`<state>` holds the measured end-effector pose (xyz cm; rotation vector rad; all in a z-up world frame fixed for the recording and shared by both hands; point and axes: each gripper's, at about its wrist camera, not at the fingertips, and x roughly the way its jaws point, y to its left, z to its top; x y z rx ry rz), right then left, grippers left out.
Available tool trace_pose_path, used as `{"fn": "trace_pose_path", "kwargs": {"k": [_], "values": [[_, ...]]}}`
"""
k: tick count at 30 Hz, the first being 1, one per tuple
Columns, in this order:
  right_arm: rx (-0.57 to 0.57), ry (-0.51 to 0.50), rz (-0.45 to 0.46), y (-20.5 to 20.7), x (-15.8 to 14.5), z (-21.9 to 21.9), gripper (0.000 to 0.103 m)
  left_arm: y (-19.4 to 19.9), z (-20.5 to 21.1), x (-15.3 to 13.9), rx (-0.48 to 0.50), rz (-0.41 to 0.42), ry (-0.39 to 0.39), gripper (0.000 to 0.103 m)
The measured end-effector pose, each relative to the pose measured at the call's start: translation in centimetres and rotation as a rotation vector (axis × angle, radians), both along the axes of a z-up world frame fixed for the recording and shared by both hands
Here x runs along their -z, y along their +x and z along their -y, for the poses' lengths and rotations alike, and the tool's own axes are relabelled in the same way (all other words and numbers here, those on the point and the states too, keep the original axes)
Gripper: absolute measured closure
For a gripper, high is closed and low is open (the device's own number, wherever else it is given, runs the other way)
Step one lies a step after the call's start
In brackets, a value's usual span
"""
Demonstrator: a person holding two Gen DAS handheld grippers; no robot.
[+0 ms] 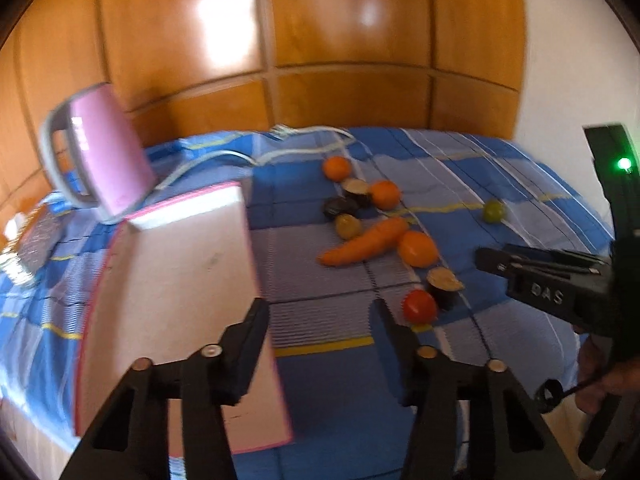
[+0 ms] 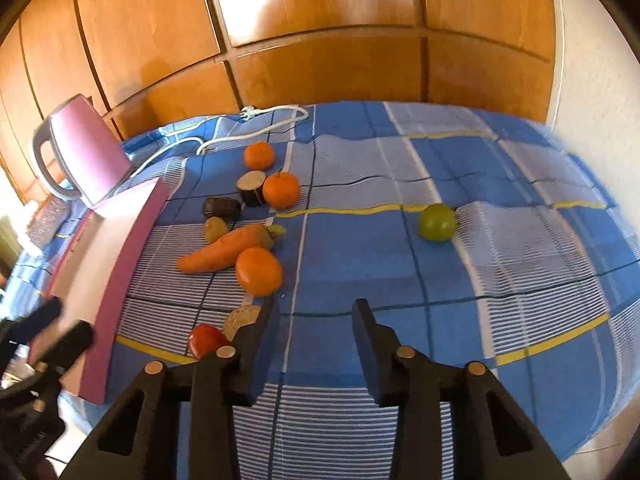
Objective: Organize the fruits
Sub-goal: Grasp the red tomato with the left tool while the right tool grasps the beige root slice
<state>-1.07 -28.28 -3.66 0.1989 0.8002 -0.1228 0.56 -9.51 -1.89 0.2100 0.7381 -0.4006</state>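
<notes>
Fruit and vegetables lie scattered on a blue checked cloth (image 2: 400,280): three oranges, the nearest one (image 2: 259,271) (image 1: 418,249) beside a carrot (image 2: 224,250) (image 1: 364,242). A red tomato (image 2: 206,340) (image 1: 419,306) lies closest, and a green fruit (image 2: 437,222) (image 1: 493,211) sits alone to the right. My left gripper (image 1: 318,312) hovers open over the cloth between the pink box (image 1: 192,264) and the tomato, its jaws empty. My right gripper (image 2: 316,312) is open and empty too, just right of the tomato and below the nearest orange.
Dark aubergine pieces (image 2: 252,186) (image 2: 222,207) and a small yellowish fruit (image 2: 216,229) lie among the oranges. A pink kettle (image 2: 84,152) with a white cord (image 2: 256,124) stands at the back left. Wooden cupboard doors (image 2: 320,20) rise behind. A hand (image 1: 600,380) grips the right tool.
</notes>
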Motion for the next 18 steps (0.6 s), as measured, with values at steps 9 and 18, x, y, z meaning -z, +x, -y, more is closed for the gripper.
{"fn": "trace_pose_path", "kwargs": {"k": [9,18], "values": [[-0.1,0.103,-0.014,0.4,0.8,-0.3,0.069,1.4,3.1,2.5,0.149,-0.154,-0.021,0.063],[-0.125,0.156,-0.037,0.4,1.3,0.5,0.069,2.0,5.9,4.1,0.256,-0.192,-0.009,0.063]]}}
